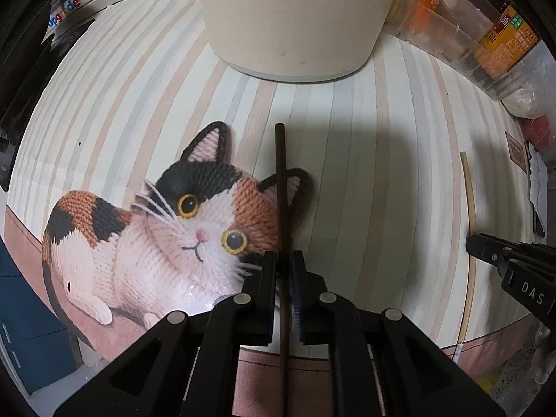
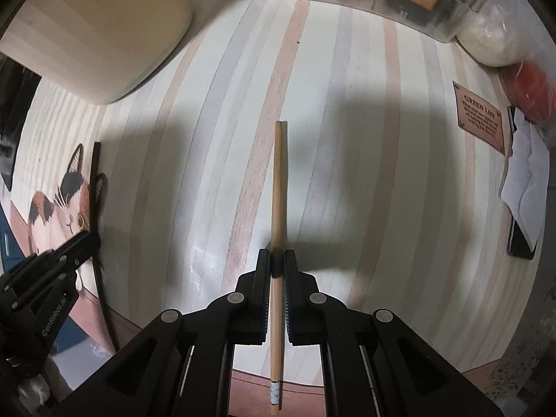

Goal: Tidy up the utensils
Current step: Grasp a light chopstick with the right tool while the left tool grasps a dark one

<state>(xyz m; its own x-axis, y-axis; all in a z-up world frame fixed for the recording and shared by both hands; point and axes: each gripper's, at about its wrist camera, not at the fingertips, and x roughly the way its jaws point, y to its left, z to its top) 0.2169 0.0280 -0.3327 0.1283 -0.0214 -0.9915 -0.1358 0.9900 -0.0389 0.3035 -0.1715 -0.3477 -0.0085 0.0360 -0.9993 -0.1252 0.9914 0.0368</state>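
"GREEN LIFE" heads the brown plaque; "GenRobot.AI" marks the left gripper.

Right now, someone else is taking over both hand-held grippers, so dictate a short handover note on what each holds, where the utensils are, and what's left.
Left hand-held gripper: shut on the dark chopstick, which runs between its fingers over the cat picture on the striped mat.
Right hand-held gripper: shut on the light bamboo chopstick, over bare mat.
The cream container stands at the far edge of the mat, beyond both chopstick tips.
Done: both chopsticks gripped.
Left: put them away, probably in the cream container; its opening is not in view, so check before lowering.
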